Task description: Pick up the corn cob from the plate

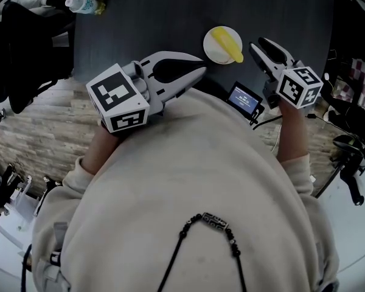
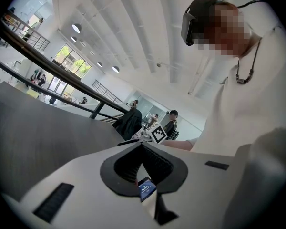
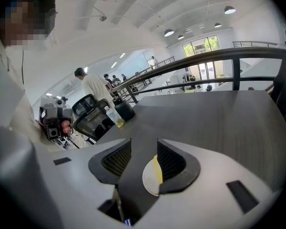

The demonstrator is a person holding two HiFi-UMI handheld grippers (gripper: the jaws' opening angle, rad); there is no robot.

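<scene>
A yellow corn cob [image 1: 226, 43] lies across a small white plate [image 1: 212, 46] on the dark grey table [image 1: 158, 17]. My right gripper [image 1: 257, 44] hovers just right of the plate, apart from it, its jaws open with nothing between them. Looking down through the right gripper [image 3: 143, 141], I see part of the plate [image 3: 148, 181] and a strip of the corn cob [image 3: 158, 171] past the right jaw. My left gripper [image 1: 202, 66] sits left of the plate near the table's front edge. In the left gripper view its tips [image 2: 142, 144] meet, shut on nothing.
A small device with a lit screen [image 1: 244, 98] stands at the table's front edge between the grippers. A water bottle [image 1: 82, 4] stands at the far left corner, with a black bag [image 3: 125, 109] beside it. Chairs and people are beyond the table.
</scene>
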